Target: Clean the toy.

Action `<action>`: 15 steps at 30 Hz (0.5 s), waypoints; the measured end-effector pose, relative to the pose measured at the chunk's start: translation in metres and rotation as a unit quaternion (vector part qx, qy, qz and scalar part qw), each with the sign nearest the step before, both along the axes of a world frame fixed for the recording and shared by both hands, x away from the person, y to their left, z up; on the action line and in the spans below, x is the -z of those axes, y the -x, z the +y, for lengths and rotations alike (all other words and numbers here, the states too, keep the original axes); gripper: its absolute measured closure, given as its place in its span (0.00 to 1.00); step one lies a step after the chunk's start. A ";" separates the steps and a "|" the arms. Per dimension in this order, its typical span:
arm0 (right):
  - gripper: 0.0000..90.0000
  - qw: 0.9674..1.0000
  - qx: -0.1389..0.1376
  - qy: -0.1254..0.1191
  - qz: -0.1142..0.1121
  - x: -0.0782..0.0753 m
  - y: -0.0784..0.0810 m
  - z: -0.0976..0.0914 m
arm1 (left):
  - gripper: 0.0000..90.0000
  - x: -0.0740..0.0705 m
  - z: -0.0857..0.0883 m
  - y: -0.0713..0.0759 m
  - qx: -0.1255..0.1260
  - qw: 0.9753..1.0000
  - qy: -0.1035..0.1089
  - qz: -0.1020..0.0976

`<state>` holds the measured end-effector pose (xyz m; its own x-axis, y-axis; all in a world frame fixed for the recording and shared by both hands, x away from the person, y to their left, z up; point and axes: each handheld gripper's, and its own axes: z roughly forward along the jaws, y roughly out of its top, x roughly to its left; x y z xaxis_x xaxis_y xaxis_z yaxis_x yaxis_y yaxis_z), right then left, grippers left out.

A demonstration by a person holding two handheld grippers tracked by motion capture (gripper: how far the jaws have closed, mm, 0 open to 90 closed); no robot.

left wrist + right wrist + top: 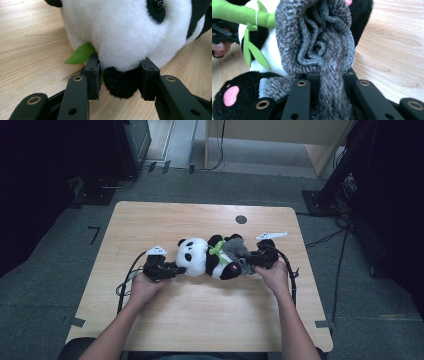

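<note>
A panda plush [200, 256] lies on its side on the wooden table [200, 320], head toward the left. My left gripper [172, 269] is shut on a black fuzzy part at the edge of the panda's white head [125, 32]. The jaws of the left gripper [120, 72] press that black tuft, with a green leaf [80, 53] beside one jaw. My right gripper [252, 262] is shut on a grey knitted garment [236, 249] bunched over the panda's lower body. In the right gripper view the grey knit [322, 37] runs down between the jaws of the right gripper [330, 77], beside a black foot [244, 82].
A green bamboo stalk [237, 12] lies across the panda's chest. A dark round hole [241, 219] marks the table's far side. Cables trail from both grippers over the table's edges. A black stand [340, 175] rises beyond the right corner.
</note>
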<state>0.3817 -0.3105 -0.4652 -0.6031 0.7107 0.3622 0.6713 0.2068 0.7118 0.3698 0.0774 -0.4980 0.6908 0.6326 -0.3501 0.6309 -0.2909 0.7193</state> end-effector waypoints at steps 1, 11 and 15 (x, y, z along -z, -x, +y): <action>0.85 1.000 0.001 -0.001 -0.001 0.001 0.000 0.000 | 0.67 0.000 0.000 -0.001 0.000 1.000 -0.001 0.000; 0.85 0.999 0.028 0.016 0.014 0.012 0.003 -0.009 | 0.67 -0.001 0.000 -0.007 -0.007 1.000 0.010 0.014; 0.85 0.998 0.039 0.032 0.033 0.019 0.002 -0.011 | 0.67 -0.001 0.001 -0.008 -0.009 1.000 0.012 0.017</action>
<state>0.3799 -0.3213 -0.4846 -0.5209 0.7775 0.3524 0.7327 0.1954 0.6519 0.3778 0.0784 -0.4966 0.6668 0.6358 -0.3887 0.6605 -0.2626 0.7034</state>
